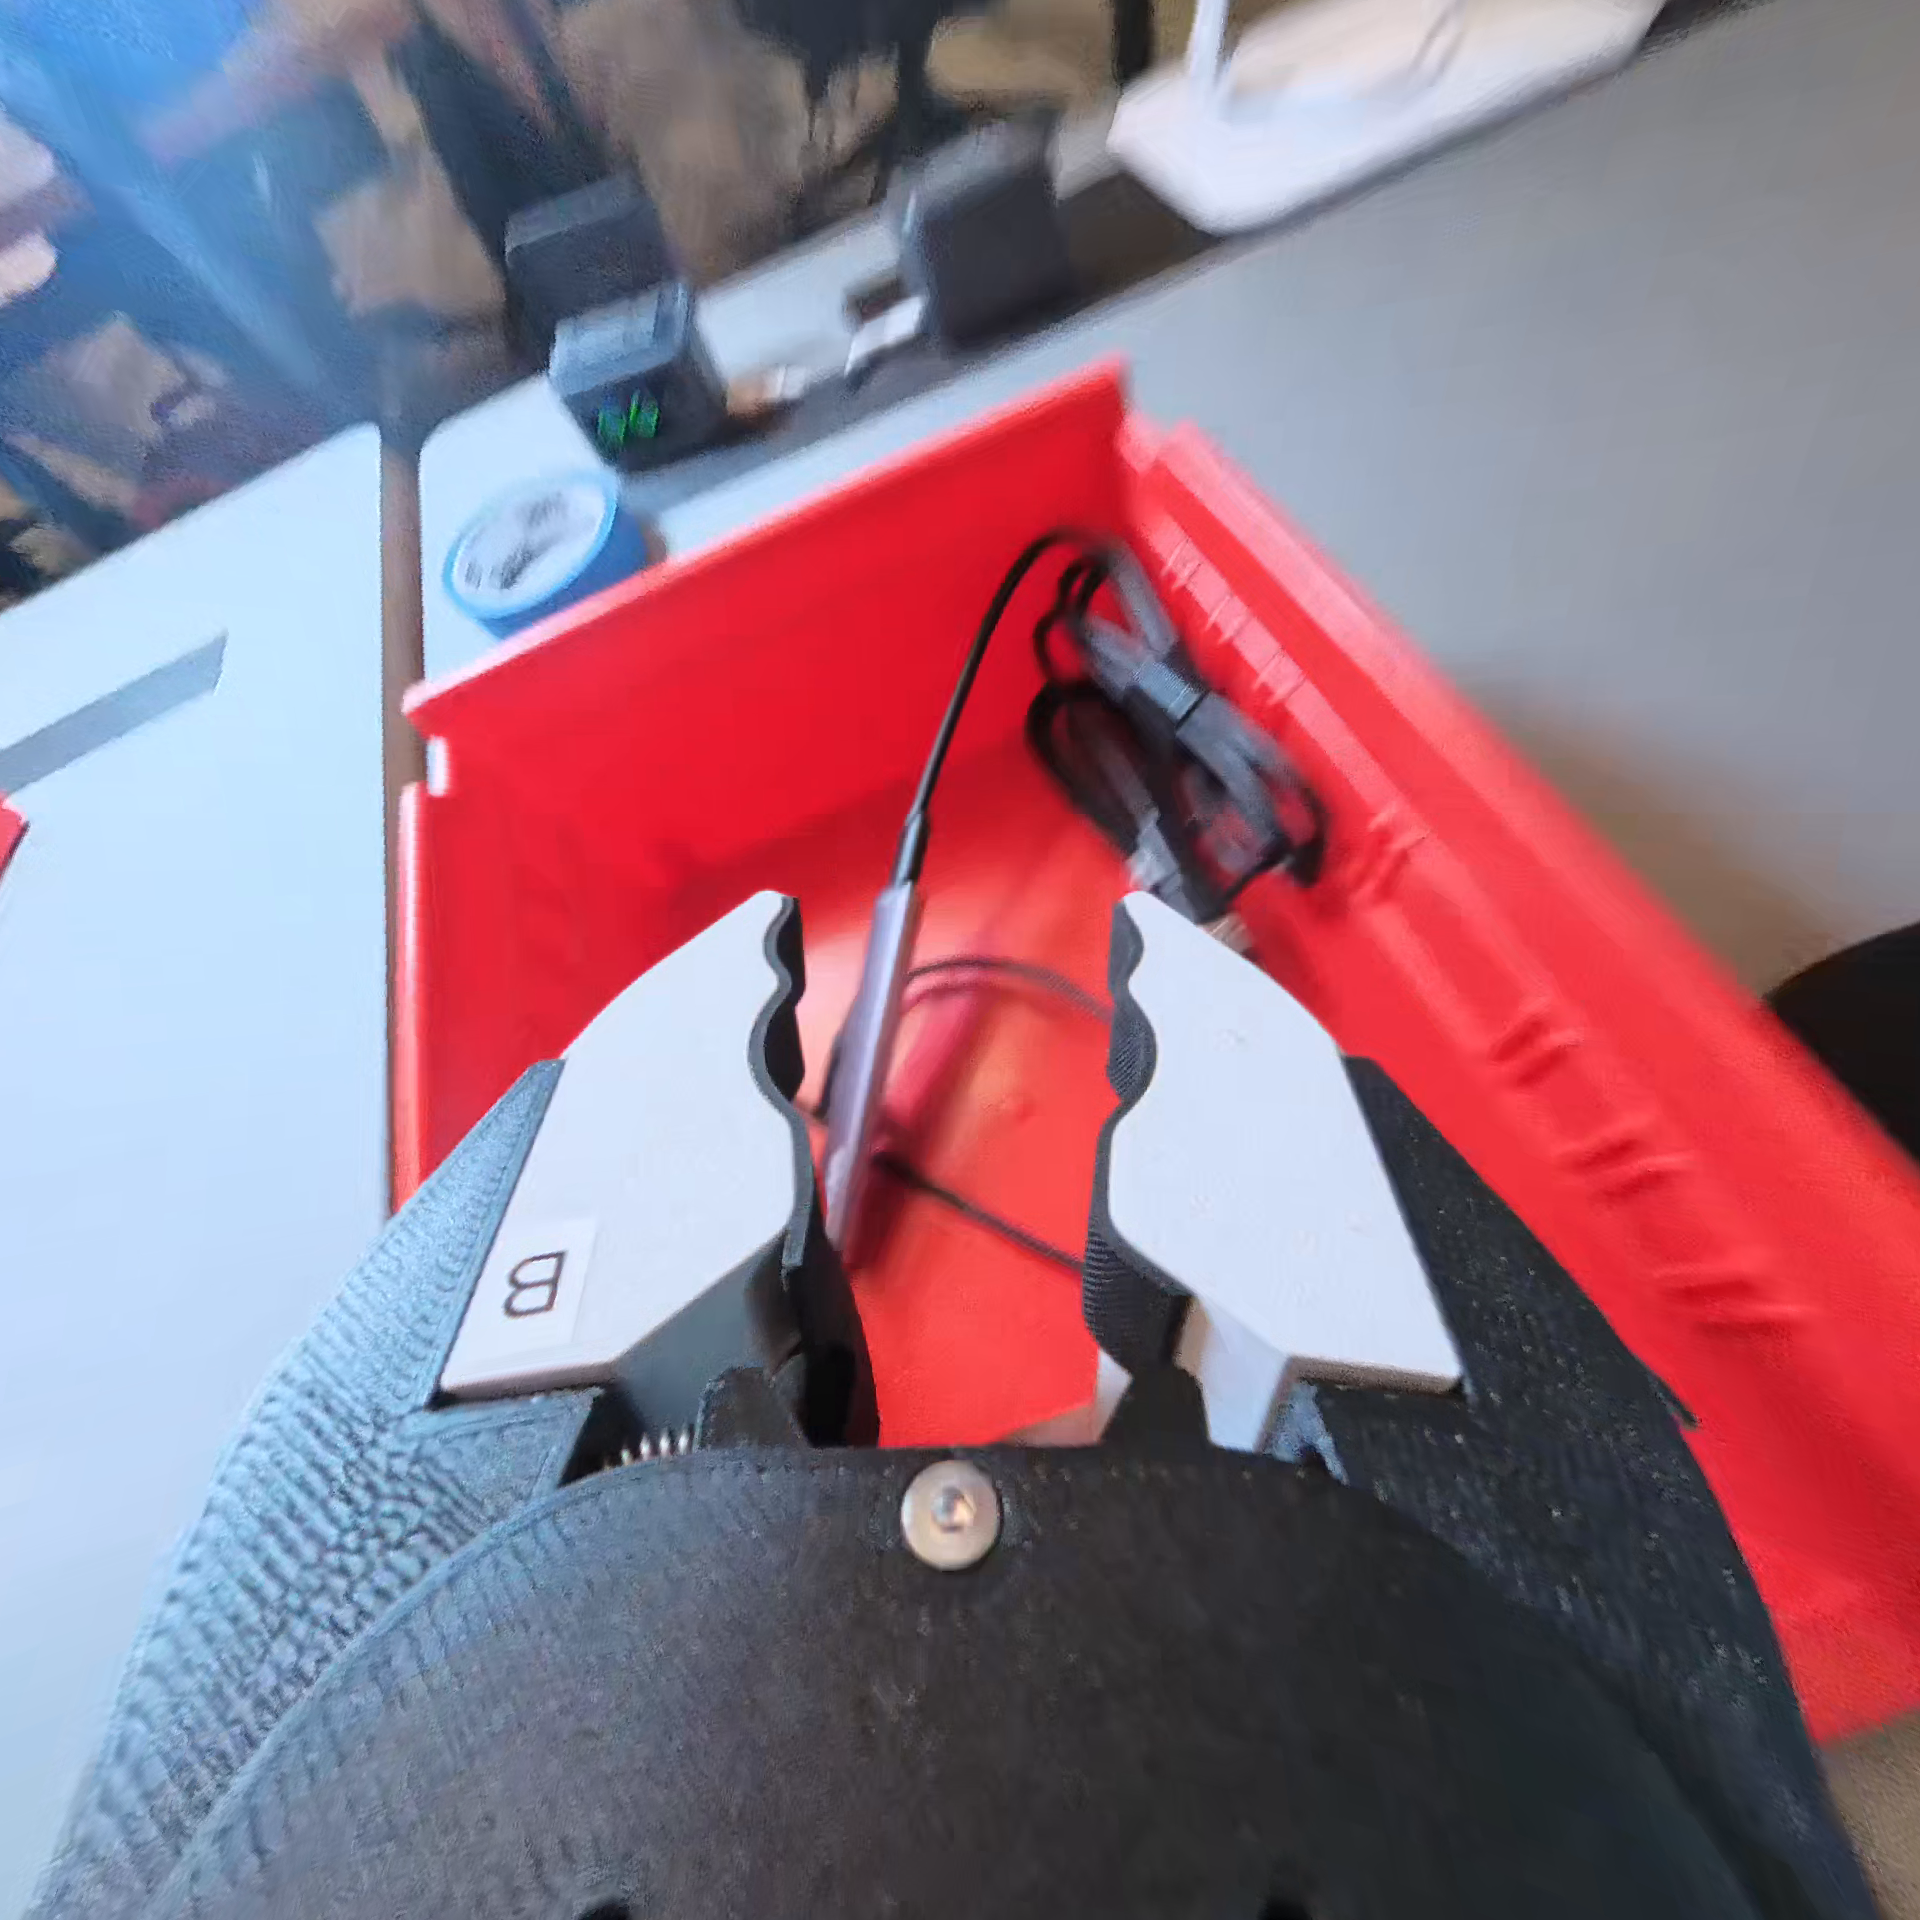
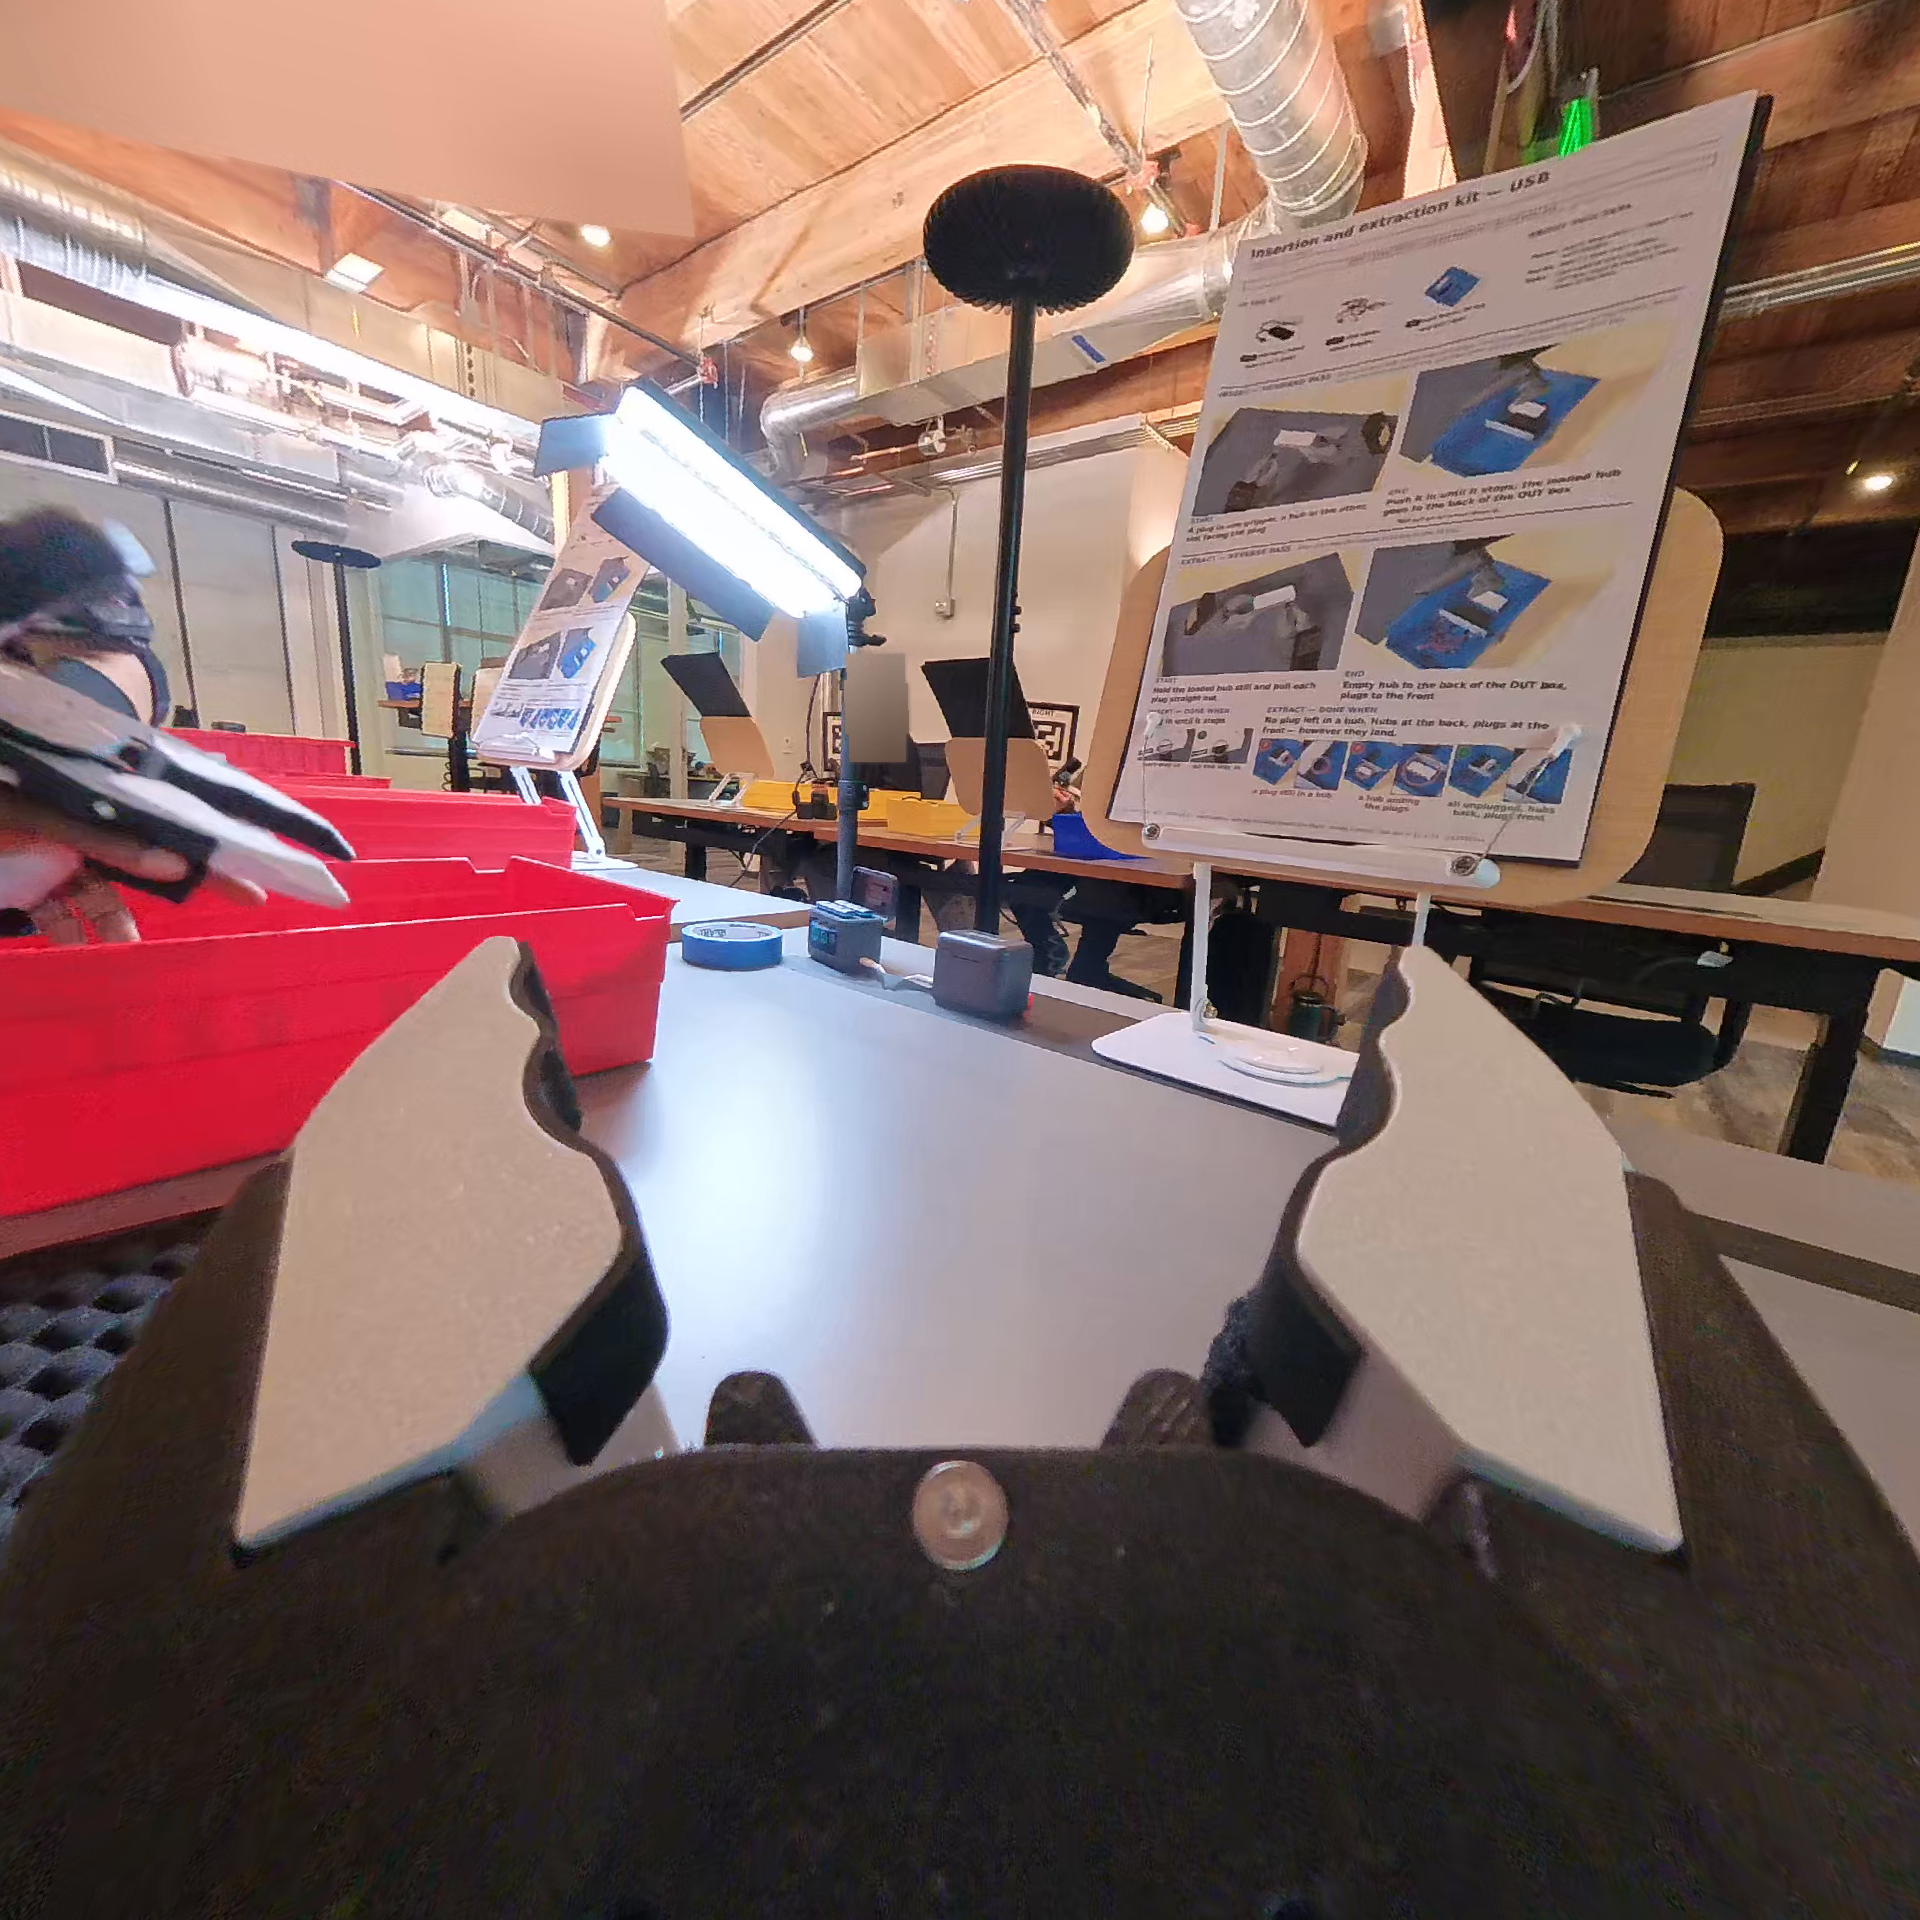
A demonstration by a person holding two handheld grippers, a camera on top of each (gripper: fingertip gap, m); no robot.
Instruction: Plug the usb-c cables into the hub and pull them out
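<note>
In the left wrist view my left gripper is open inside a red bin. A slim grey USB hub stands on edge between the fingers, close against the left finger; the right finger is well clear of it. Its black cable arcs up to the bin's back right corner, where a bundle of other hubs and cables lies. A thin black cable lies on the bin floor. My right gripper is open and empty above the grey table. The left gripper shows there over the red bin.
A blue tape roll and small dark boxes sit at the table's back edge. An instruction board on a white stand and a black pole stand behind. A black foam mat lies at the left. More red bins stand farther left.
</note>
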